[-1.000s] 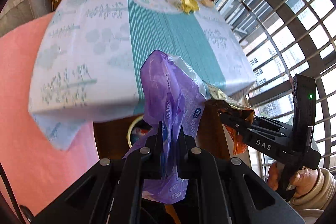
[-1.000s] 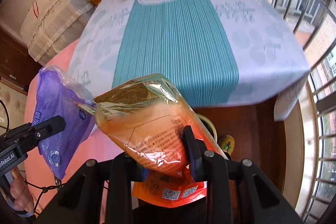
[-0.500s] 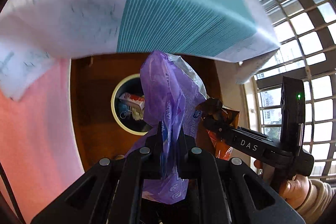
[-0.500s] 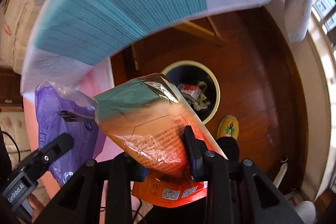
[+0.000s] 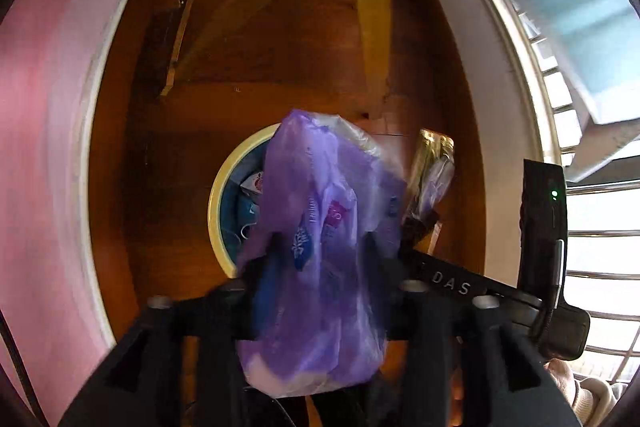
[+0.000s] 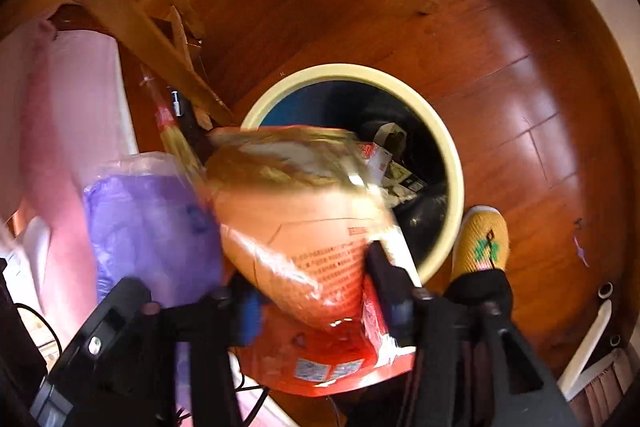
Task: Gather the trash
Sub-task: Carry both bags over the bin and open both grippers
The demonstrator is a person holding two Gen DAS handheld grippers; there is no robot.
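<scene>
My left gripper (image 5: 320,247) has its jaws spread apart, and the purple plastic bag (image 5: 320,251) hangs loose between them above the round trash bin (image 5: 218,203). My right gripper (image 6: 312,271) also has its jaws spread, with the orange and gold snack bag (image 6: 304,211) lying between them over the bin (image 6: 444,147), which holds several pieces of trash. The purple bag (image 6: 148,227) shows at the left of the right wrist view. The snack bag's gold edge (image 5: 432,167) and the right gripper's body show in the left wrist view.
The bin stands on a dark wooden floor (image 6: 520,87) under the table. Wooden table legs (image 6: 168,67) stand behind it. A pink cloth (image 5: 40,147) hangs at left. A foot in a yellow slipper (image 6: 480,239) is right of the bin. Window bars (image 5: 600,247) are at right.
Both grippers tipped down from the table edge to point at the bin on the floor. Both sets of jaws have opened, and the two bags sit loose between them.
</scene>
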